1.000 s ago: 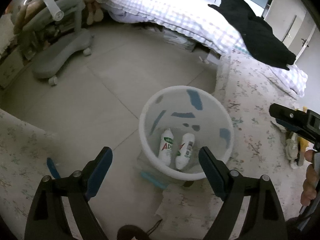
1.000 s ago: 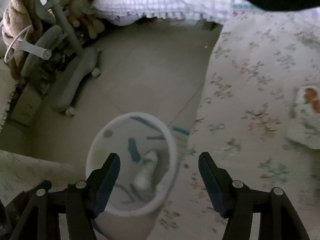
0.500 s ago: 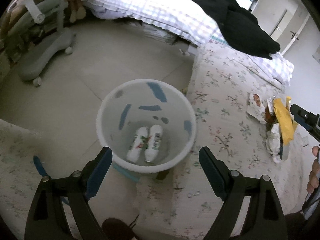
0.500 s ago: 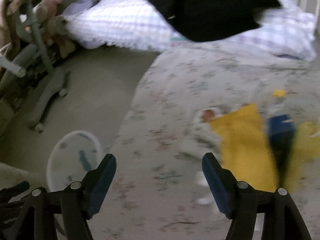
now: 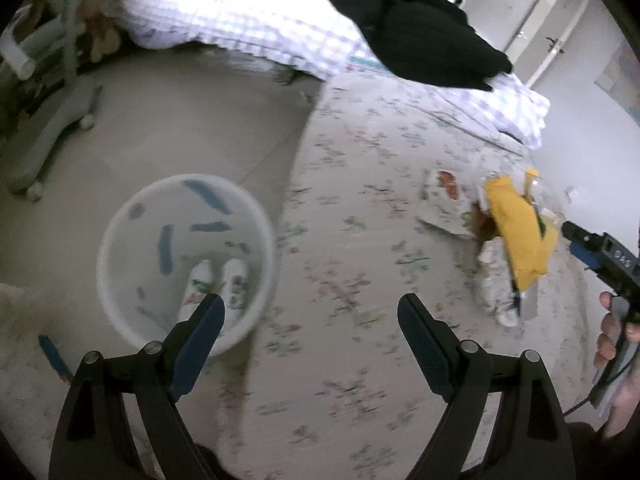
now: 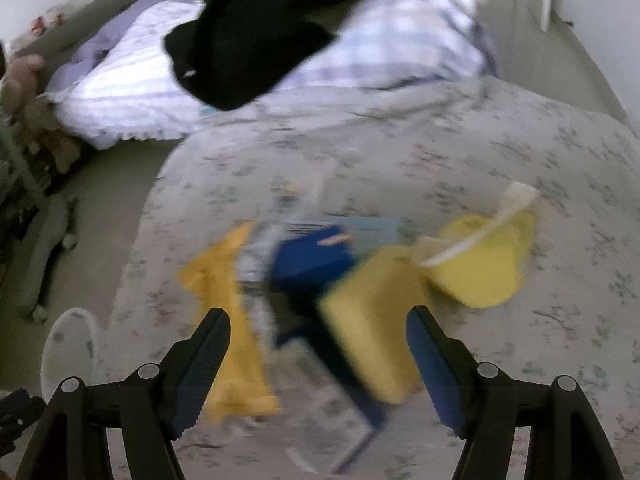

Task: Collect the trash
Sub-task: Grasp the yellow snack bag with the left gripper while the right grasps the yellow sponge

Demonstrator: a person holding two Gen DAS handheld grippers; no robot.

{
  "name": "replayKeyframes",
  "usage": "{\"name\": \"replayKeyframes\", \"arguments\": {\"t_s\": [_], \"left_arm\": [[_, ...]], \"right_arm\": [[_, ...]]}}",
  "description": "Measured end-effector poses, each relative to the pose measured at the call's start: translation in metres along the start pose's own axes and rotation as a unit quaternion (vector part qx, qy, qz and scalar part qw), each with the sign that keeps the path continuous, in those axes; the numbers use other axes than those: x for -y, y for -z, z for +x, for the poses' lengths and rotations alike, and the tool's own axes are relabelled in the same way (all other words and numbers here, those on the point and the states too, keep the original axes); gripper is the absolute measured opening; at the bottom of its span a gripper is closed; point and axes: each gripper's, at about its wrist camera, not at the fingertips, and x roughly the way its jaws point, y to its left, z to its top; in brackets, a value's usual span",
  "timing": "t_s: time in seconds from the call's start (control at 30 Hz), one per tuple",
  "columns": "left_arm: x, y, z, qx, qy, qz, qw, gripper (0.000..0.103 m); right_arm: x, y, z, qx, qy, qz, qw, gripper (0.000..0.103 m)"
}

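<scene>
A white bin (image 5: 120, 240) stands on the floor with two plastic bottles (image 5: 216, 284) lying in it. My left gripper (image 5: 310, 304) hovers open and empty over the bin's right rim and the floral cover (image 5: 360, 152). A trash pile lies on that cover: a yellow bag (image 5: 516, 232), a printed wrapper (image 5: 444, 196) and crumpled white paper (image 5: 496, 280). My right gripper (image 6: 317, 316) is open just above the blurred pile, over a yellow packet (image 6: 232, 320), a blue packet (image 6: 312, 260) and a yellow bag (image 6: 480, 264), gripping none of them. The bin (image 6: 68, 348) shows at lower left.
A black garment (image 5: 416, 28) lies on a checked quilt (image 5: 248, 20) behind the cover. A grey wheeled chair base (image 5: 48, 120) stands on the tiled floor at left. A hand (image 5: 612, 328) holds the right gripper at the left wrist view's right edge.
Both views have swung right, from the bin toward the trash pile on the floral cover. The pile now lies under the right gripper, whose jaws stand slightly wider.
</scene>
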Motion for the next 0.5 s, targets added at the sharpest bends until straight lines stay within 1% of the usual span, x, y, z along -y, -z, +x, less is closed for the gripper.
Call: {"name": "replayKeyframes", "arguments": {"t_s": [0.07,0.2,0.37,0.47,0.5], "left_arm": [[0.017,-0.003,0.006,-0.002,0.006,0.008,0.9999,0.09],[0.038,-0.008,0.018,-0.01,0.015,0.016,0.9997,0.09],[0.063,-0.014,0.03,-0.013,0.026,0.02,0.9994,0.09],[0.078,-0.018,0.034,-0.013,0.034,0.014,0.9992,0.09],[0.084,-0.02,0.035,-0.012,0.039,0.011,0.9991,0.09]], "right_arm": [[0.012,0.0,0.004,-0.007,0.002,0.009,1.0,0.077],[0.027,0.003,0.016,-0.024,0.0,0.013,1.0,0.077],[0.034,0.006,0.039,-0.053,-0.016,0.014,0.998,0.077],[0.035,0.006,0.051,-0.065,-0.026,0.016,0.997,0.077],[0.034,0.006,0.055,-0.07,-0.03,0.017,0.997,0.074]]}}
